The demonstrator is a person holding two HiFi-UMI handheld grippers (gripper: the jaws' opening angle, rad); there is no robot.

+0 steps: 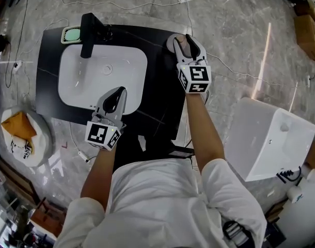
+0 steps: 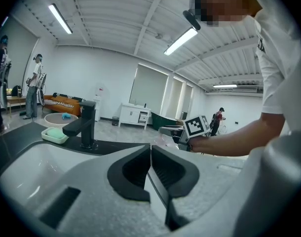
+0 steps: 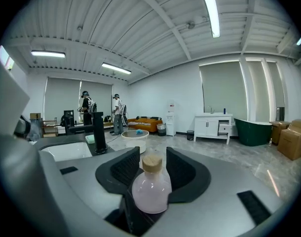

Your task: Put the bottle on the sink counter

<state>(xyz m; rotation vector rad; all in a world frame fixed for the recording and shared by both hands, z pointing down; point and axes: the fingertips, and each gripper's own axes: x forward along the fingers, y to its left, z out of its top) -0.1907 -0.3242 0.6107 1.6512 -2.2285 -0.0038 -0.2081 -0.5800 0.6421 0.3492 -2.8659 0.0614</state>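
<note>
A small round bottle [image 3: 151, 186] of pale pink liquid with a cork stopper sits between the jaws of my right gripper [image 3: 151, 153], which is shut on it. In the head view that gripper [image 1: 184, 41] holds the bottle [image 1: 174, 43] over the far right corner of the black sink counter [image 1: 162, 87]. Whether the bottle touches the counter cannot be told. My left gripper [image 1: 119, 91] hovers over the near rim of the white basin [image 1: 95, 76], shut with nothing between its jaws [image 2: 150, 149].
A black faucet [image 1: 88, 32] and a green soap dish [image 1: 71, 34] stand at the counter's back left. A white fixture [image 1: 271, 138] lies on the floor to the right, a bag [image 1: 20, 133] to the left, and cables run across the floor.
</note>
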